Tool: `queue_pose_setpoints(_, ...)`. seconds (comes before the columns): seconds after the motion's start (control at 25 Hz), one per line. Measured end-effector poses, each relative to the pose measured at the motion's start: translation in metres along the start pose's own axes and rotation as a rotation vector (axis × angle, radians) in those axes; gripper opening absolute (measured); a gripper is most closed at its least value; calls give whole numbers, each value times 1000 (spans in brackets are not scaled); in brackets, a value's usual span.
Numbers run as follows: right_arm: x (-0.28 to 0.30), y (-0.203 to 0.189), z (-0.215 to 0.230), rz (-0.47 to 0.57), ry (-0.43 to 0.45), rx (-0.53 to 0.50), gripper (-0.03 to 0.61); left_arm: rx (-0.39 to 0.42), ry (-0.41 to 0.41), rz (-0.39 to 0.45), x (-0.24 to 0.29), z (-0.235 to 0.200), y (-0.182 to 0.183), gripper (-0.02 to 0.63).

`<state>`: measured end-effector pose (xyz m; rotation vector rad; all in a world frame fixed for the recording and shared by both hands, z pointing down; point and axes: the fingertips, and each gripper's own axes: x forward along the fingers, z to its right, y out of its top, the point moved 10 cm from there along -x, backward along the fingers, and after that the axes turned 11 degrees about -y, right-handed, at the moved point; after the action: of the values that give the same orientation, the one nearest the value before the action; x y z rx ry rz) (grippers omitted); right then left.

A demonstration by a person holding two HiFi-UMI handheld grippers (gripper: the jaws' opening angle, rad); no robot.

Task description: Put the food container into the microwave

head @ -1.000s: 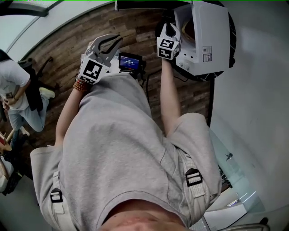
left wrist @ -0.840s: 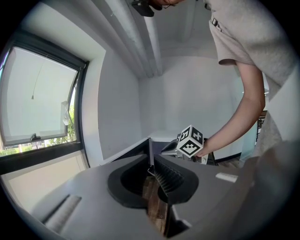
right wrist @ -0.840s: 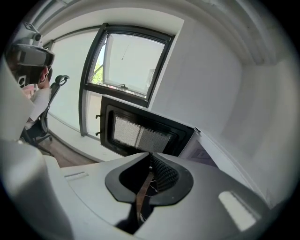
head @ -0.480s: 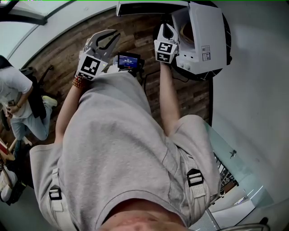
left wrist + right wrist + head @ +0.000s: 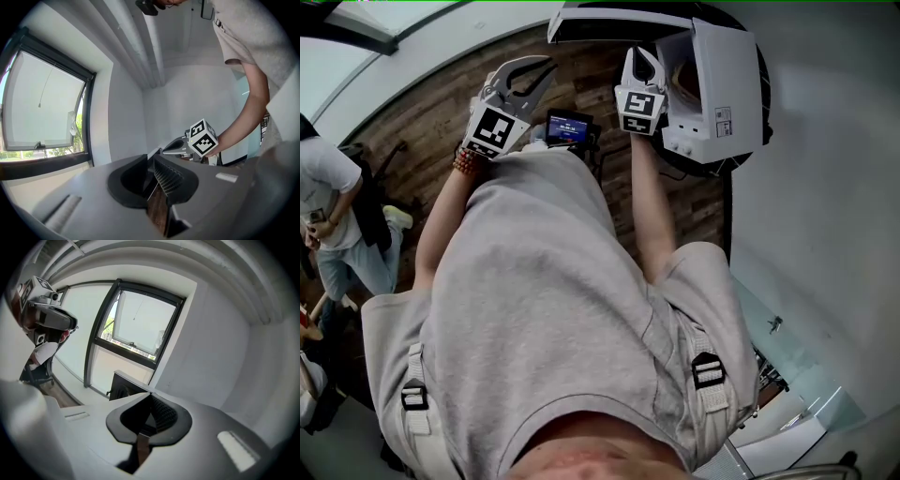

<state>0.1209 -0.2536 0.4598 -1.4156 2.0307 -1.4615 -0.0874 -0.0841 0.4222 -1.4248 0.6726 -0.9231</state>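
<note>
**Item 1, container** [image 5: 683, 81]: I am seeing it only as a tan patch inside the microwave's [image 5: 727, 80] cavity, close to the opening. It is too small and too hidden for me to tell its long axis or which way it is pointing.

**Item 2, microwave:** white, with its opening facing my right tongs. Its door [image 5: 614, 22] is standing swung out, its free edge reaching over above both tongs in the head view.

**Item 3, right tongs** [image 5: 642, 52]: I am holding them just outside the microwave's opening, tips pointing along its front edge. In their own view [image 5: 149, 397] the tips are meeting. Only a slit is showing behind the tips, and nothing is sitting in it. They are touching neither the microwave nor the container.

**Item 4, left tongs** [image 5: 549, 65]: I am holding them raised over the wood floor [image 5: 422, 112], beside the right pair and apart from the microwave. In their own view [image 5: 150, 160] the tips are closing on each other, empty.

**Item 5, sundries:** a small lit screen [image 5: 569, 127] is showing between my forearms, and a bystander [image 5: 333, 192] is standing at the far left.
</note>
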Motion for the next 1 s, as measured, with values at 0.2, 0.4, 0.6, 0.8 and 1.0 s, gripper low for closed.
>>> queue_pose_setpoints(0.2,0,14,-6,41,18,-15,14,10,2,15,2,-6,1,43)
queue_pose_setpoints(0.4,-7,35,-4,108,16,-16,14,21,5,29,4,-12,4,43)
queue_pose_setpoints(0.6,-18,62,2,209,36,-14,14,39,5,49,7,-15,8,41)
queue_pose_setpoints(0.8,-31,84,3,313,80,37,14,52,10,61,4,-15,10,41)
queue_pose_setpoints(1.0,-46,105,-4,356,138,-9,14,60,37,92,1,-17,17,37)
